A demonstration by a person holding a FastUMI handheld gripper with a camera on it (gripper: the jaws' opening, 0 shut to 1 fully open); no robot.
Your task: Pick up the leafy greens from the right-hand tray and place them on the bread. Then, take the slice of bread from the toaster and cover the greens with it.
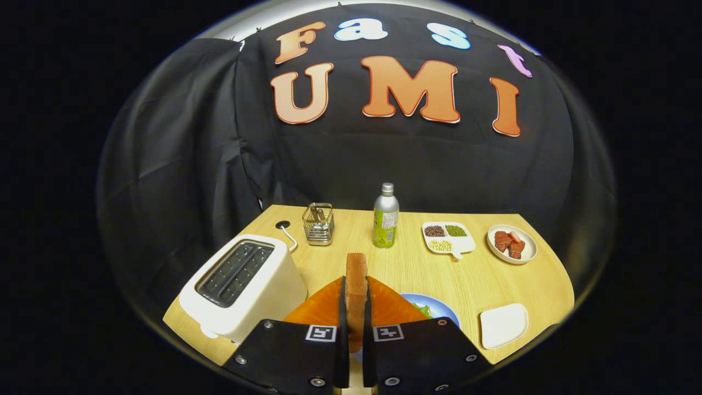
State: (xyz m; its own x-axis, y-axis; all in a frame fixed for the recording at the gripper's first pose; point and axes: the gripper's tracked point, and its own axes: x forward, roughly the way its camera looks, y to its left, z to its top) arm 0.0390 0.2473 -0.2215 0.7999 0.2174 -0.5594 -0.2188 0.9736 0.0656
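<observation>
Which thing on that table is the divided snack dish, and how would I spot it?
Start at the green bottle at the back of the wooden table. Beside it, before the round plate of reddish pieces, lies the white divided dish. It alone has separate compartments: dark, green and pale bits.

I see the desk (pixel 439 274) evenly and brightly lit, sharp at centre, its edges bowed by fisheye distortion.

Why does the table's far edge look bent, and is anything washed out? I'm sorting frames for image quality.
Gripper view: fisheye distortion bows the table edge and booth wall; light is even, shadows soft; the white tray and toaster are bright but not blown out; the bread slice clamped between the fingers, gripper, is close yet fairly sharp; far dishes read small, detail limited.
</observation>
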